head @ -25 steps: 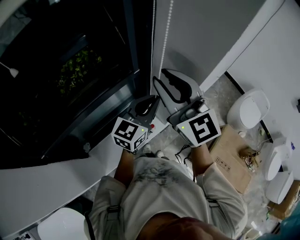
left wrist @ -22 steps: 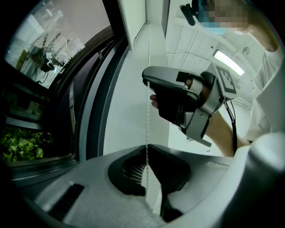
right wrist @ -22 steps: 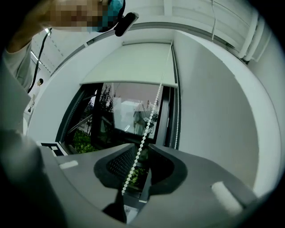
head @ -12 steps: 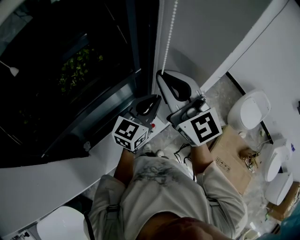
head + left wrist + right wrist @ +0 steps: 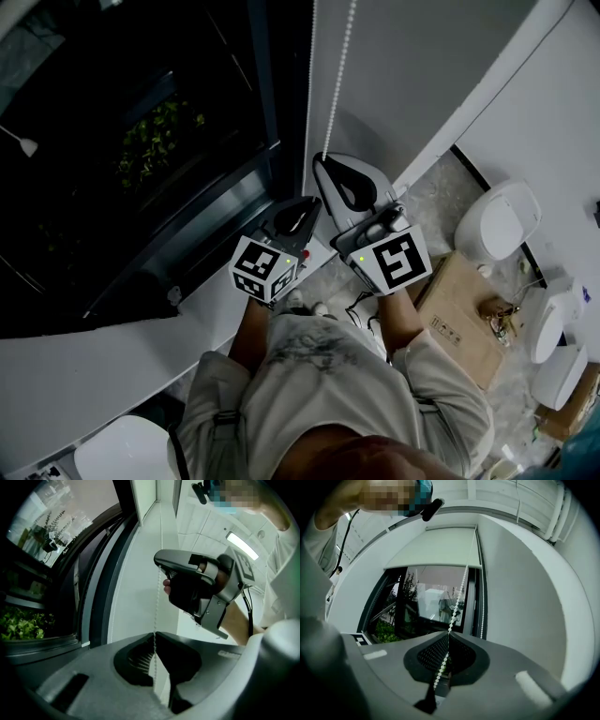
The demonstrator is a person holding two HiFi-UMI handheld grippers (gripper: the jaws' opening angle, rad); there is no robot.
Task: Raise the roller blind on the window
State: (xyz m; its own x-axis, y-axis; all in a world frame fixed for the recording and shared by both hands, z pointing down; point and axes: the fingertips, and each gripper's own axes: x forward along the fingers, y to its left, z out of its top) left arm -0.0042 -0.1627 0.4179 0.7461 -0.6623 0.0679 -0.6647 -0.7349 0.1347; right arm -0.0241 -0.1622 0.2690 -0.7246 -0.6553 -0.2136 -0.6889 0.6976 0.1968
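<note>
The right gripper (image 5: 448, 633) has come down slightly. Two strands of bead chain (image 5: 339, 75) hang beside the window (image 5: 141, 141). The left gripper (image 5: 154, 637) is clamped on the chain, and the right gripper pinches it higher up. One roller blind (image 5: 431, 550) covers the window's top.

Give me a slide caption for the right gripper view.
Right gripper clamps the bead chain below a partly raised roller blind.

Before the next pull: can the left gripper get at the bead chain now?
Yes, it seems: the left gripper has its jaws shut on the bead chain already, with nothing in the way. The right gripper grips it too.
</note>
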